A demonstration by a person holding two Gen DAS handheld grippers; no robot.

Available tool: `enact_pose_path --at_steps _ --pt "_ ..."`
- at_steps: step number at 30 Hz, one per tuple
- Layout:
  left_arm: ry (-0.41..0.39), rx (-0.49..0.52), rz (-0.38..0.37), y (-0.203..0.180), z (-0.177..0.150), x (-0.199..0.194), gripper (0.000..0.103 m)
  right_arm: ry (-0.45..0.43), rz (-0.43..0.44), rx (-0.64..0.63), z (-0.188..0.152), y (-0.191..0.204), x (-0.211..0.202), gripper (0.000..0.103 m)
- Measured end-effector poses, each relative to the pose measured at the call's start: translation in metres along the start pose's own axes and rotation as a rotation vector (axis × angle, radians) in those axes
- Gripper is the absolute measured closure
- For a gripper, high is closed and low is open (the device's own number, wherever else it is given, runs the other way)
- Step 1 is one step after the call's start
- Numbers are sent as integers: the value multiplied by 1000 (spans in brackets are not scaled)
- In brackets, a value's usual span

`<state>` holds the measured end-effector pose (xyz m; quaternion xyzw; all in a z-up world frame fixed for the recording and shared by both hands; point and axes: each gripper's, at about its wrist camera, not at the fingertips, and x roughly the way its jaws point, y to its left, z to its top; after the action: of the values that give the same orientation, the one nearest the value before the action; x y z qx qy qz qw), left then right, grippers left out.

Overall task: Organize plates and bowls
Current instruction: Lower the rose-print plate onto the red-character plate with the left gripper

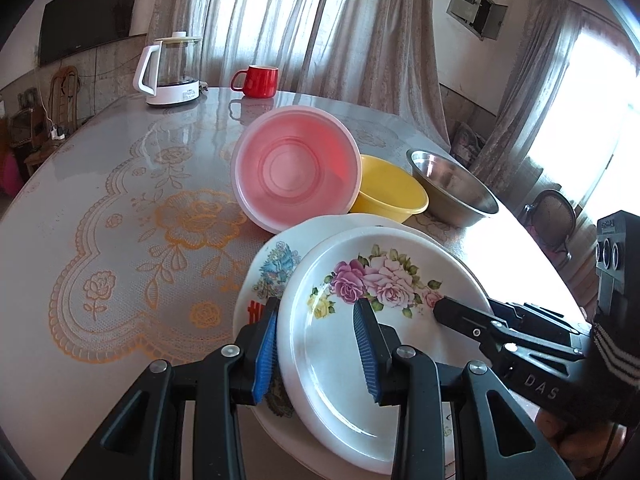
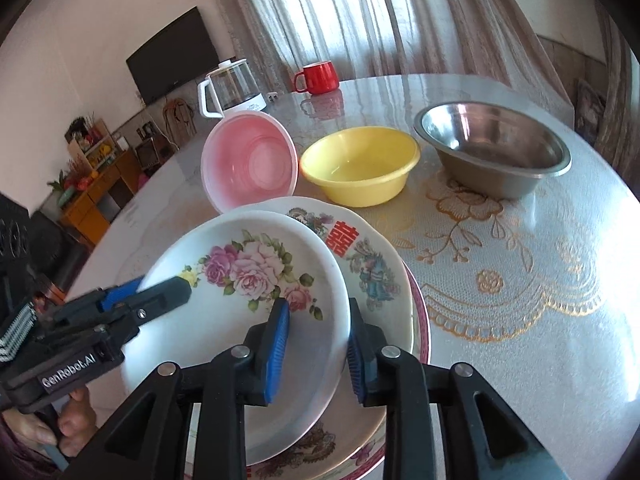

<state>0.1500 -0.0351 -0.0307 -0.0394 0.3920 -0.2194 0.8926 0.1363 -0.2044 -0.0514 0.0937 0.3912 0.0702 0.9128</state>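
Now, from the left wrist camera, the left gripper (image 1: 316, 344) straddles the left rim of the rose plate (image 1: 360, 340), 1 blue pad outside the rim and 1 over the plate's inner face. A gap shows between the inner pad and the plate, so whether the jaws actually pinch it cannot be told. The rose plate sits tilted on top of a second plate (image 1: 276, 264) with a blue bird print and red characters. Behind them a pink bowl (image 1: 296, 168) leans on its side, mouth toward the camera, touching a yellow bowl (image 1: 390, 192); a steel bowl (image 1: 452, 184) stands just beside that. The right gripper (image 1: 460, 316) reaches in from the right over the plate's rim. A white kettle (image 1: 172, 68) and a red mug (image 1: 258, 80) stand at the far edge of the table (image 1: 120, 200).

From the right wrist camera, the right gripper (image 2: 316, 348) straddles the right rim of the rose plate (image 2: 256, 300), its pads standing slightly off the rim on both sides, so it looks released. The left gripper (image 2: 160, 292) comes in from the left at the opposite rim. Beneath lies the second plate (image 2: 368, 256), and under that a pink-rimmed plate (image 2: 420, 320) shows. The pink bowl (image 2: 250, 160), yellow bowl (image 2: 360, 168) and steel bowl (image 2: 492, 148) line up behind.
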Motion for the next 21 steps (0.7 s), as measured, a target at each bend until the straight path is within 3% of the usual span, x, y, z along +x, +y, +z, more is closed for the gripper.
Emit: enact_pose_path --at_steps 3,7,12,21 --pt "-5 7 1 1 0 0 66 -12 -56 -64 0 9 1 73" --pt "-15 23 14 -1 -1 0 66 -15 -68 -83 0 10 0 72" --pt "-25 50 34 -4 -2 2 66 -25 -75 -84 2 8 -3 72" --pt "-69 11 33 5 5 -11 62 -65 -93 -36 14 -6 -8 72"
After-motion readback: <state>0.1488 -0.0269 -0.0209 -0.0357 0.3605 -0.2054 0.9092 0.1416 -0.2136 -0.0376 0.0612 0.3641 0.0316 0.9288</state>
